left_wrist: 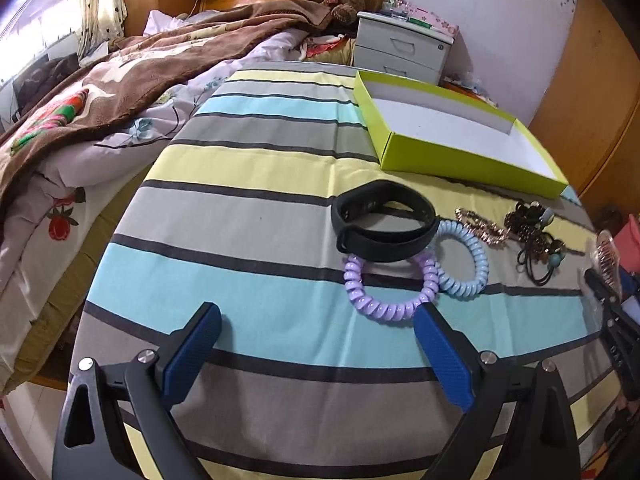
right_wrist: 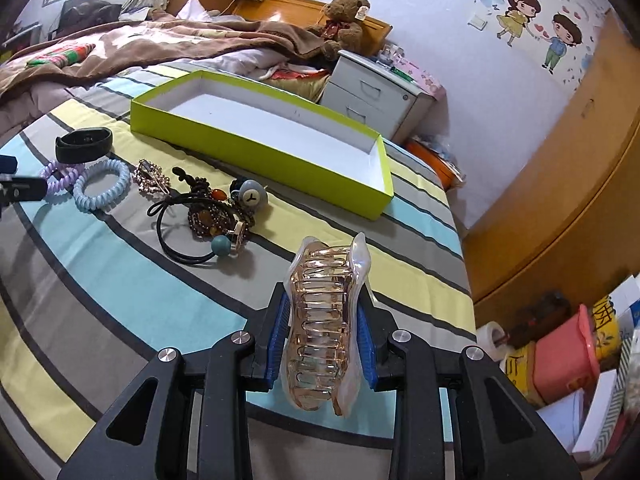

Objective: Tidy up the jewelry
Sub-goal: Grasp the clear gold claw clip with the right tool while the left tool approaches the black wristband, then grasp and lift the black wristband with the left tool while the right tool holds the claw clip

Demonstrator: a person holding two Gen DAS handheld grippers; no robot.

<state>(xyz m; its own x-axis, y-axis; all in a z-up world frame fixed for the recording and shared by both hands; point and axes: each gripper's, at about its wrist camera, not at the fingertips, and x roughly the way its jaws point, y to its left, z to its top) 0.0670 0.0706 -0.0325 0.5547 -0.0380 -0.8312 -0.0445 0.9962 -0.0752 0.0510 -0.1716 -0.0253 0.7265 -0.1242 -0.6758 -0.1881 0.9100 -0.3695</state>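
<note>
We see the right gripper (right_wrist: 322, 344) with its blue fingers (right_wrist: 279, 332) part-way closed, pads pressed on both sides of a translucent peach plastic claw hair clip (right_wrist: 326, 320), which is lifted off the striped cloth-covered table (right_wrist: 120, 292). Ahead of these fingers and a bit left sits the empty lime-green shallow cardboard box (right_wrist: 260, 144) with its white inside. Left of the fingers lies the pile: black elastic ties with beads and a teal ball (right_wrist: 208, 216), a rose-gold rhinestone clip (right_wrist: 152, 182), a pale-blue spiral hair tie (right_wrist: 102, 190), a lilac spiral hair tie (right_wrist: 60, 176), and a black silicone wristband (right_wrist: 82, 144). The left gripper (left_wrist: 316, 356) has its fingers wide apart, holding nothing; the lilac spiral hair tie (left_wrist: 390, 288) lies just ahead of its right finger, the wristband (left_wrist: 384, 226) beyond.
</note>
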